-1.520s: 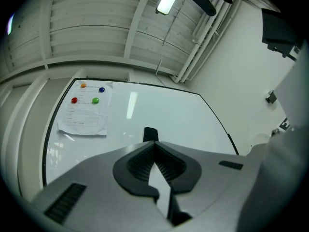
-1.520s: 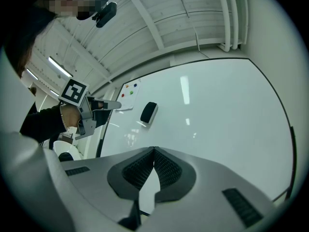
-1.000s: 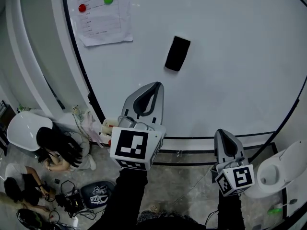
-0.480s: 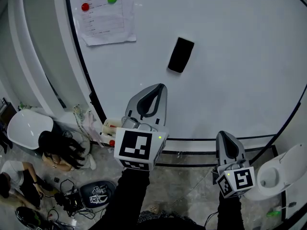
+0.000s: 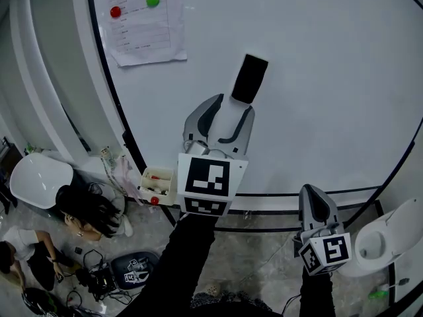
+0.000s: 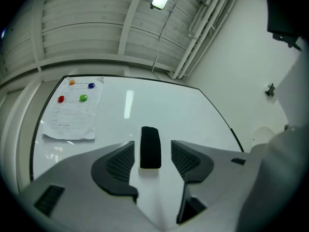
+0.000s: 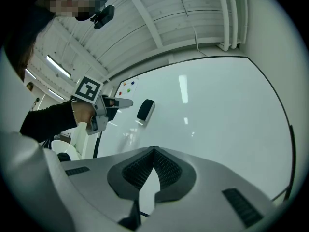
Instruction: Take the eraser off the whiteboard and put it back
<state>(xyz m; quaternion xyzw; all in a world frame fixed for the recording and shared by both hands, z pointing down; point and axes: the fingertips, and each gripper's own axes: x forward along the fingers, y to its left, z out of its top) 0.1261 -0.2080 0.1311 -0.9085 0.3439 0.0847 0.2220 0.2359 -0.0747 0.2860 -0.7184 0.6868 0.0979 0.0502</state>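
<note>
The black eraser [image 5: 249, 78] clings tilted to the whiteboard [image 5: 324, 78]. My left gripper [image 5: 231, 105] reaches toward it with its jaws opening; the fingertips sit just short of the eraser's lower end and nothing is pressed between them. In the left gripper view the eraser [image 6: 150, 147] stands upright in the gap of the left gripper [image 6: 152, 152], apart from both pads. My right gripper [image 5: 313, 200] hangs low at the right, shut and empty. The right gripper view shows its pads meeting [image 7: 154, 153], with the eraser [image 7: 145, 109] and the left gripper [image 7: 126, 102] far off.
A paper sheet [image 5: 140, 25] is pinned to the board's upper left by red and green magnets. A small marker tray [image 5: 157, 182] hangs at the board's lower left corner. A crouching person [image 5: 82, 210], a white chair [image 5: 36, 177], gear bags [image 5: 132, 266] and a white stool [image 5: 382, 236] are on the floor.
My left gripper has moved up the board toward the eraser and its jaws have gone from shut to parted. The right gripper has kept still.
</note>
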